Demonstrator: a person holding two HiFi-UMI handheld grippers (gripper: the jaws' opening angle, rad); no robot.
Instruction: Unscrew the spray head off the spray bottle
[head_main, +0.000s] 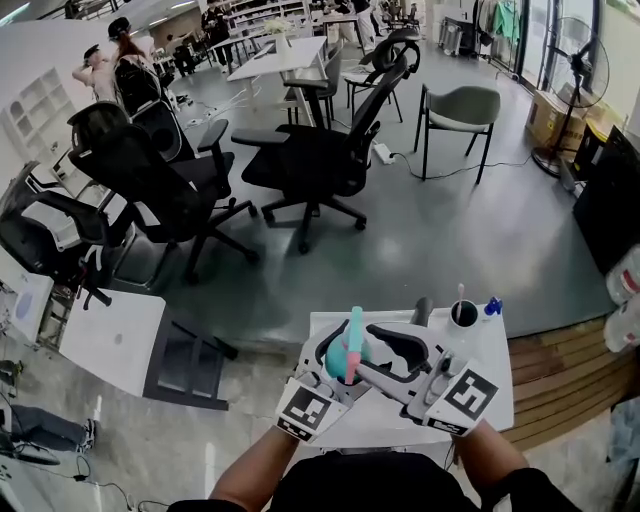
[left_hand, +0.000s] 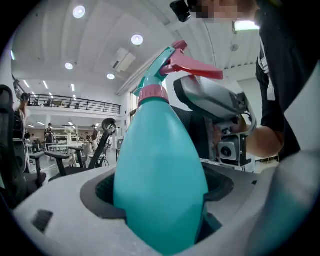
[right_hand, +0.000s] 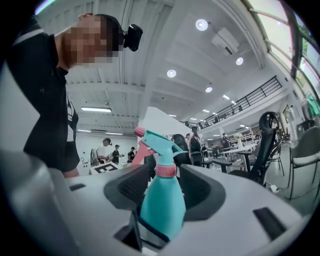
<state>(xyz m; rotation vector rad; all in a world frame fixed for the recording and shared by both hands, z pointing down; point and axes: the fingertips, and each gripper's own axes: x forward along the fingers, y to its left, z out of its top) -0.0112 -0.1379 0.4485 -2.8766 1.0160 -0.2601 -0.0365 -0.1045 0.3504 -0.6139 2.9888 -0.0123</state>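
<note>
Head view: teal spray bottle (head_main: 355, 345) at 6 o'clock, above white tabletop (head_main: 490, 352).
Left gripper (left_hand: 160, 200): jaws clamped on bottle's body.
Right gripper (right_hand: 162, 186): jaws wide apart, pink collar (right_hand: 165, 171) between them, untouched.

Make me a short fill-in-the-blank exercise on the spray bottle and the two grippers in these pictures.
1. The left gripper is shut on the belly of the plastic spray bottle, whose colour is ____.
2. The ring collar just below the trigger spray head is coloured ____.
3. The right gripper is ____, with its jaws on either side of that collar and not pressing on it.

Missing words: teal; pink; open.
</note>
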